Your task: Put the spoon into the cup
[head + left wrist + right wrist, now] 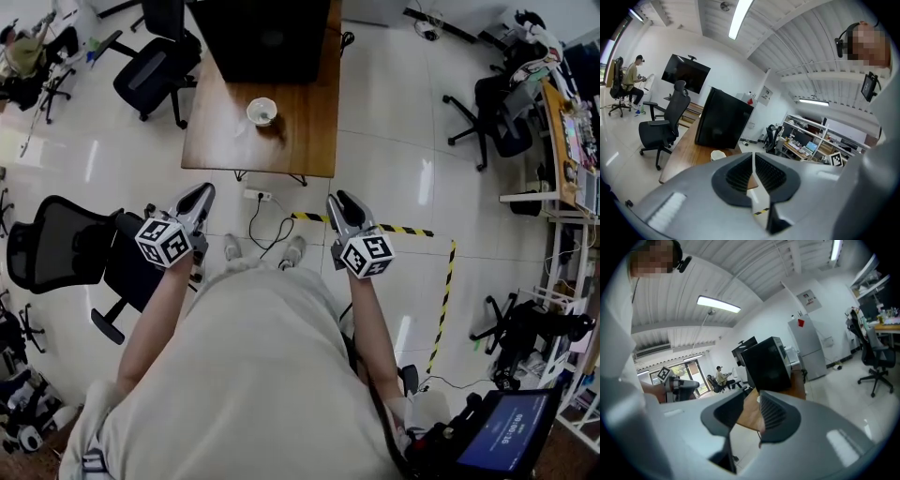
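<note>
White floor tiles (394, 159) lie between you and the brown table (309, 141) at the top middle. The cup (262, 112) sits on it. No spoon shows anywhere. Your left tongs (202, 193) are pressed together and empty. Your right tongs (340, 201) stand apart, empty too. Step close first and look for the spoon. Mind the cable (267, 225) by your feet and the black chair (56, 244) at left.

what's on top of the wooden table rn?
On the table: a white cup near the middle, a big black box at the far end. No spoon shows; the cup's inside is too small to read.
</note>
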`<action>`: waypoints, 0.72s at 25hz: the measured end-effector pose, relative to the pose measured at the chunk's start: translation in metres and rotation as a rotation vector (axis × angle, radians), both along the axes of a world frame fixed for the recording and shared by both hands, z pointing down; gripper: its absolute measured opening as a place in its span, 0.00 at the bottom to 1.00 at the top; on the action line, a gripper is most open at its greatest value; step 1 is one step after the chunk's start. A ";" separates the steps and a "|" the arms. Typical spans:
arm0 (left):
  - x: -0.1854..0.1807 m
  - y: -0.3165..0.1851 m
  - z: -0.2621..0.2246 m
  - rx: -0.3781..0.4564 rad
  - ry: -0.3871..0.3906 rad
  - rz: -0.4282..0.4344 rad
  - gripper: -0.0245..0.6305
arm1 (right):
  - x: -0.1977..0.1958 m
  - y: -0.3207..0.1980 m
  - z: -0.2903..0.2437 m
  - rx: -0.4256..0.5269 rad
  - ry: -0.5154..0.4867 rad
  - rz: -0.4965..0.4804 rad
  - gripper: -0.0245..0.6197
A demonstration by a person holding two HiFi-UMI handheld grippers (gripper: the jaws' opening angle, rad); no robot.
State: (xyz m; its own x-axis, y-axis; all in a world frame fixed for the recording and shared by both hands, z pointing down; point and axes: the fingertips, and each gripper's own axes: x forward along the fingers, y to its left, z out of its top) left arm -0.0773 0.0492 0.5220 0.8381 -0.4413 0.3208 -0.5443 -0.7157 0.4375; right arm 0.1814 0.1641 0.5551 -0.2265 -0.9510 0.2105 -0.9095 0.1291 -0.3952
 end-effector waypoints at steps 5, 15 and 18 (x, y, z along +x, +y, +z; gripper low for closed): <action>-0.003 -0.022 -0.001 -0.007 0.023 0.036 0.06 | -0.011 -0.020 -0.021 0.022 0.018 0.037 0.20; -0.042 -0.064 -0.001 0.012 0.046 0.062 0.04 | -0.053 -0.045 -0.067 0.085 0.032 0.086 0.19; -0.041 -0.080 0.007 -0.005 0.039 0.080 0.04 | -0.048 -0.054 -0.078 0.097 -0.018 0.132 0.19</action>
